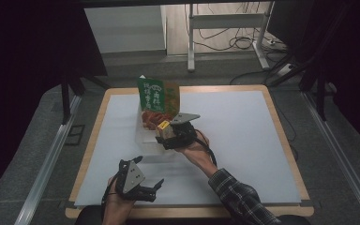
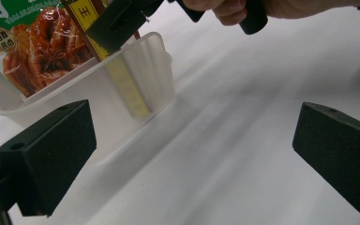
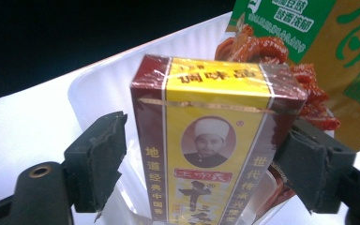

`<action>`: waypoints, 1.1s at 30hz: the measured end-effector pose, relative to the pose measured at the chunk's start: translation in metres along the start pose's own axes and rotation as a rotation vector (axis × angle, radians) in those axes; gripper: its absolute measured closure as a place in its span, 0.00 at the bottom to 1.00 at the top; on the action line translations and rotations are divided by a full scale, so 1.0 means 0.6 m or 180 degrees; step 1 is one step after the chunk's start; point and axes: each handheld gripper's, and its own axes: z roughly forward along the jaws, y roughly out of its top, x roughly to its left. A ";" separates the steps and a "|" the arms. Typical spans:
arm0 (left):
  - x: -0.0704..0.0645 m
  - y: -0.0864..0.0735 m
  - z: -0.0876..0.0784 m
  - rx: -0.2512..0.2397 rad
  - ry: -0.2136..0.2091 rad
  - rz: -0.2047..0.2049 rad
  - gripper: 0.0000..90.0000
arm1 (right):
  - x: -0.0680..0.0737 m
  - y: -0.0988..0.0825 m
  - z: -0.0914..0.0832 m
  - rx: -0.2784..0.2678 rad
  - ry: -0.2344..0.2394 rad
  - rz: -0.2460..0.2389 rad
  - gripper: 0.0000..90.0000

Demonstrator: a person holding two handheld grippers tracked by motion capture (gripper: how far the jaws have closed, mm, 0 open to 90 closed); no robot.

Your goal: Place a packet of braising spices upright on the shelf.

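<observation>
A yellow and maroon seasoning box [image 3: 211, 140] stands upright in a clear plastic tub [image 3: 98, 84]. My right gripper [image 3: 206, 164] has a jaw on each side of the box, and a thin gap shows at the left jaw. From above, this gripper [image 1: 168, 133] reaches over the tub's [image 1: 145, 138] near right corner. A green snack bag [image 1: 157, 96] of red chicken feet leans in the tub behind the box [image 1: 164, 125]. My left gripper [image 1: 150, 171] rests near the table's front edge, its jaws [image 2: 194, 150] wide apart over bare white surface, pointing at the tub [image 2: 140, 79].
A white sheet [image 1: 243, 140] covers the wooden table [image 1: 272, 101]. Dark floor surrounds it, with a metal frame [image 1: 225, 21] and cables beyond the far edge. The person's plaid sleeve [image 1: 239, 192] comes in at the front right.
</observation>
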 end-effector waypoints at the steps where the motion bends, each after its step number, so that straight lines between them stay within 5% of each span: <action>1: 0.000 0.000 0.000 -0.0001 0.0001 -0.0011 0.00 | 0.000 0.001 -0.001 -0.0002 0.0008 0.0000 0.20; 10: -0.001 0.000 0.001 0.0006 0.0000 -0.0014 0.00 | 0.005 0.014 -0.012 0.0085 0.0074 -0.0064 0.11; 33: 0.002 -0.001 0.000 -0.0008 -0.0004 -0.0081 0.00 | 0.007 0.022 -0.041 0.0155 0.0093 -0.0196 0.06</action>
